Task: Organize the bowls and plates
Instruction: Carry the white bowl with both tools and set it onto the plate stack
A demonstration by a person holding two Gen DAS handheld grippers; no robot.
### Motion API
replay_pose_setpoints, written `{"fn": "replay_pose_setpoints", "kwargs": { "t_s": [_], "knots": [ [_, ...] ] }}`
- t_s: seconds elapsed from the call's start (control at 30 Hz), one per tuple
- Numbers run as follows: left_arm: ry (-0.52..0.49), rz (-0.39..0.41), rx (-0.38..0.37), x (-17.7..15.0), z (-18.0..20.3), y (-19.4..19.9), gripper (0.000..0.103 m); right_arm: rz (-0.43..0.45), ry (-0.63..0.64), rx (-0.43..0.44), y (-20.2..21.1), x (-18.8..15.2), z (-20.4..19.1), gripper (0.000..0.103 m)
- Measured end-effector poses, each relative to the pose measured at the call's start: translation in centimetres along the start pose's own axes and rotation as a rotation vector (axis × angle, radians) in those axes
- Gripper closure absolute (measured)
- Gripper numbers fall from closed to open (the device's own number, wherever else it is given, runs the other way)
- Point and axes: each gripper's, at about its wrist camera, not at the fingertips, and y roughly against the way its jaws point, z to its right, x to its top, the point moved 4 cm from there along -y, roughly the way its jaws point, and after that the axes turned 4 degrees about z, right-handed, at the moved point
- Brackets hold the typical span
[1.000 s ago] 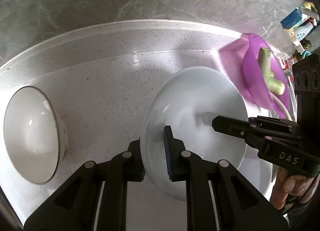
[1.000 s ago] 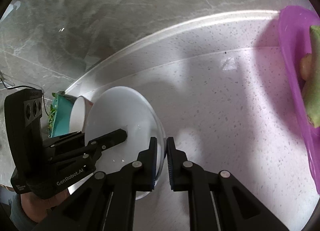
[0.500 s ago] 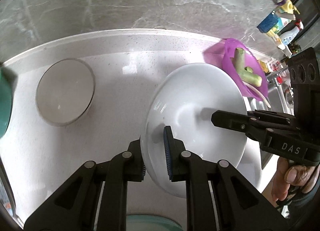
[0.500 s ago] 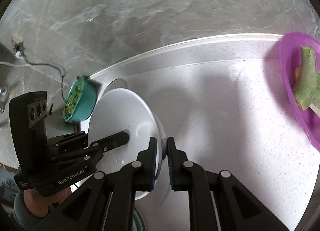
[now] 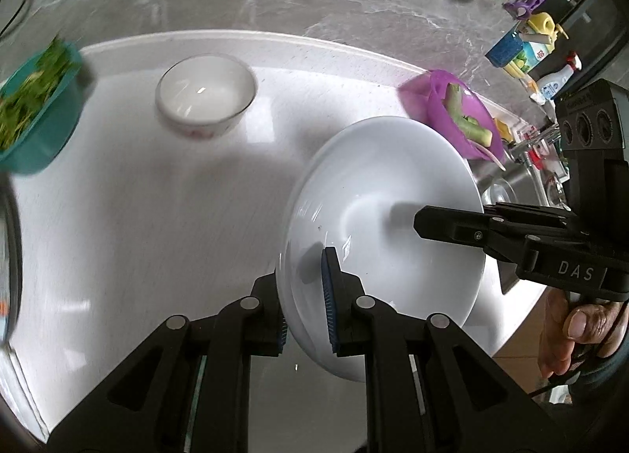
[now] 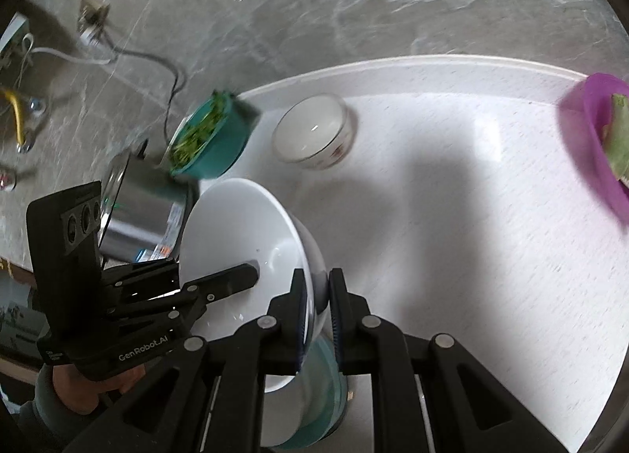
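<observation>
Both grippers hold one large white bowl (image 5: 385,209) above the white counter. My left gripper (image 5: 304,296) is shut on its near rim; in the right wrist view it (image 6: 251,274) grips the bowl's (image 6: 236,233) left side. My right gripper (image 6: 316,305) is shut on the opposite rim; in the left wrist view it (image 5: 422,223) reaches in from the right. A small white bowl (image 5: 206,93) with a patterned side stands on the counter at the back, also in the right wrist view (image 6: 312,132). A pale teal dish (image 6: 322,382) sits below the held bowl.
A teal container of greens (image 5: 35,111) stands at the left, also in the right wrist view (image 6: 208,138). A steel pot (image 6: 137,205) stands beside it. A purple bowl with green vegetables (image 5: 460,119) sits at the right by the sink. Bottles stand at the far right (image 5: 526,48).
Both grippers have lifted the large white bowl higher and pulled back from the wall. More of the counter shows, with the small bowl, the teal container and the pot.
</observation>
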Motion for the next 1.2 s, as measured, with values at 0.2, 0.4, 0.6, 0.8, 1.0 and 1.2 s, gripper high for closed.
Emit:
{"fn": "replay_pose_setpoints", "kwargs": {
  "t_s": [0.2, 0.4, 0.6, 0.8, 1.0, 1.2],
  "knots": [
    [0.042, -0.004, -0.004, -5.0, -2.5, 3.1, 0.090, -0.044, 0.024, 0.015, -0.8, -2.7, -3.6, 0.089],
    [0.075, -0.019, -0.011, -9.4, -4.4, 4.5, 0.090, -0.086, 0.029, 0.018, -1.7, -5.2, -5.4, 0.089],
    [0.093, -0.056, -0.021, -13.1, -5.4, 4.2, 0.090, -0.127, 0.010, 0.014, -3.0, -7.7, -5.9, 0.089],
    [0.077, -0.078, -0.001, -15.1, -5.6, 3.1, 0.090, -0.159, -0.020, -0.001, -4.3, -9.6, -5.5, 0.089],
    [0.053, -0.095, 0.017, -16.0, -5.5, 1.8, 0.089, -0.179, -0.030, -0.031, -5.5, -10.8, -5.0, 0.089],
    [0.047, -0.111, 0.032, -15.8, -5.5, 0.2, 0.089, -0.192, -0.038, -0.050, -6.6, -11.3, -4.4, 0.089]
  ]
}}
